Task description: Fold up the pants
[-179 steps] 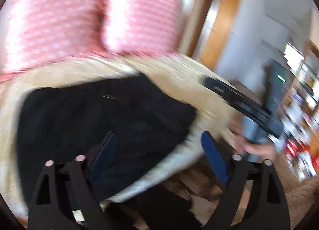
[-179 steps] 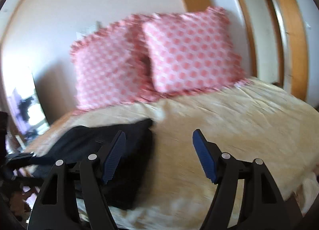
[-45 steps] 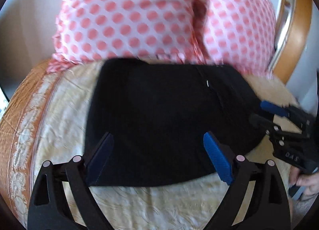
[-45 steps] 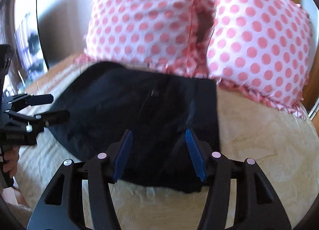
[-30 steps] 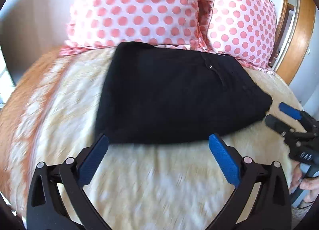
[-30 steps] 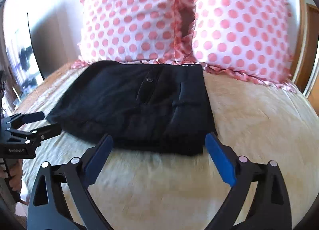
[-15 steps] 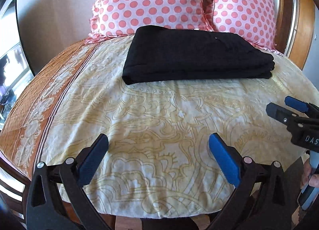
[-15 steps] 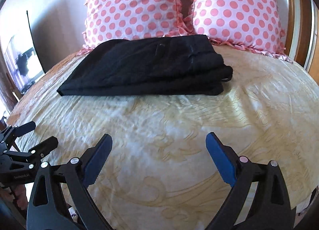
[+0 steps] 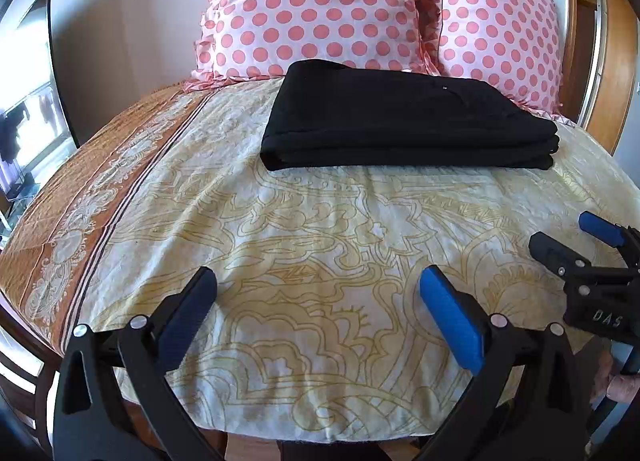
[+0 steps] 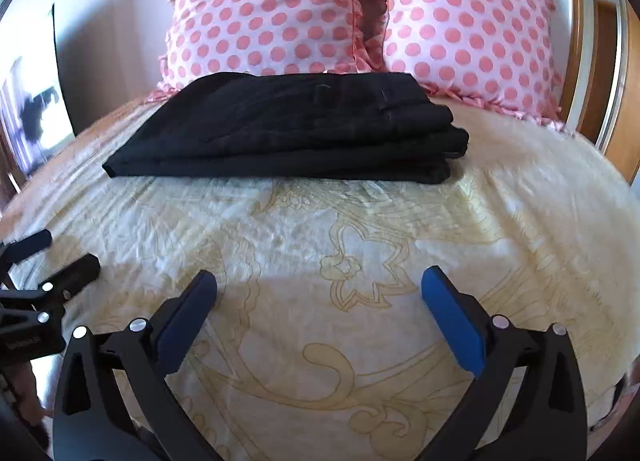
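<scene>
Now keep left gripper (image 9: 318,281) and right gripper (image 10: 320,281) spread, empty, well clear of folded pants (image 9: 404,121); leave stack undisturbed.

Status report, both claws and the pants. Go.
Left claw open, empty, over the bedspread. Right claw open, empty. Black pants folded in a stack by the pillows. Nothing in the way.
</scene>
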Tool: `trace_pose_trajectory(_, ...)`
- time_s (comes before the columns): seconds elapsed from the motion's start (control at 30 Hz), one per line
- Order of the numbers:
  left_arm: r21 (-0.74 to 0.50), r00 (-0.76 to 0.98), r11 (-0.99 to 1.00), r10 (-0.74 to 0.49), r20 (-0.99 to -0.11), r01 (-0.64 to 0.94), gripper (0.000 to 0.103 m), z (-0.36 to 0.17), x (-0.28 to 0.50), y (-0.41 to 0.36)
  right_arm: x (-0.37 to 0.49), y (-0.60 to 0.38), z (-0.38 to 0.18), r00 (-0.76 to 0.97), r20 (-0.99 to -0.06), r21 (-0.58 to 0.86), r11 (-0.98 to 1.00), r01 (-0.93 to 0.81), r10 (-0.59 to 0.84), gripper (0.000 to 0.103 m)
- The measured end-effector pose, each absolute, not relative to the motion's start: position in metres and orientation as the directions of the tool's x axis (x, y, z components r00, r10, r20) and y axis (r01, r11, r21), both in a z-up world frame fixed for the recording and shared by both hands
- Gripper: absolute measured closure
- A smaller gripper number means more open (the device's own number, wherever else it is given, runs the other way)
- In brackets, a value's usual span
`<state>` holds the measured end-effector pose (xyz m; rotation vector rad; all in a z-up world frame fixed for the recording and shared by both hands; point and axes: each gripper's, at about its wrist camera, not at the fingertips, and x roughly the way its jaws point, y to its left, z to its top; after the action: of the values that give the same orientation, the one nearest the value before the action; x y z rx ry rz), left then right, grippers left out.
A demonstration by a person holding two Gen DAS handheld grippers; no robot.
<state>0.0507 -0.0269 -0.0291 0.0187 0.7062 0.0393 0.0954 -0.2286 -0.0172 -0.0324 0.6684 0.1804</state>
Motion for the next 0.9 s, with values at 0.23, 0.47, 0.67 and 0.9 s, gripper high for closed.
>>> trace_pose_trajectory(0.23, 0.031, 0.766, 0.999, 0.036, -0.642, -0.022, 0.002, -0.0299, 0.0501, -0.0268, 0.0919, -0.2290, -0.0194, 0.791, -0.595, 0.030, 0.987, -0.157, 0.144, 0.001)
trace_pose_trajectory(0.47, 0.031, 0.768, 0.999, 0.036, -0.639, -0.021, 0.002, -0.0307, 0.0491, -0.0270, 0.0912, -0.2298, -0.0192, 0.791, -0.595, 0.030, 0.987, -0.157, 0.144, 0.001)
trace_pose_trajectory(0.67, 0.031, 0.768, 0.999, 0.037, -0.639, -0.021, 0.002, -0.0306, 0.0491, -0.0272, 0.0912, -0.2295, -0.0192, 0.791, -0.595, 0.030, 0.987, -0.156, 0.143, 0.001)
trace_pose_trajectory(0.9, 0.031, 0.768, 0.999, 0.037, -0.639, -0.022, 0.002, -0.0306, 0.0491, -0.0274, 0.0913, -0.2295, -0.0193, 0.791, -0.595, 0.030, 0.987, -0.156, 0.143, 0.001)
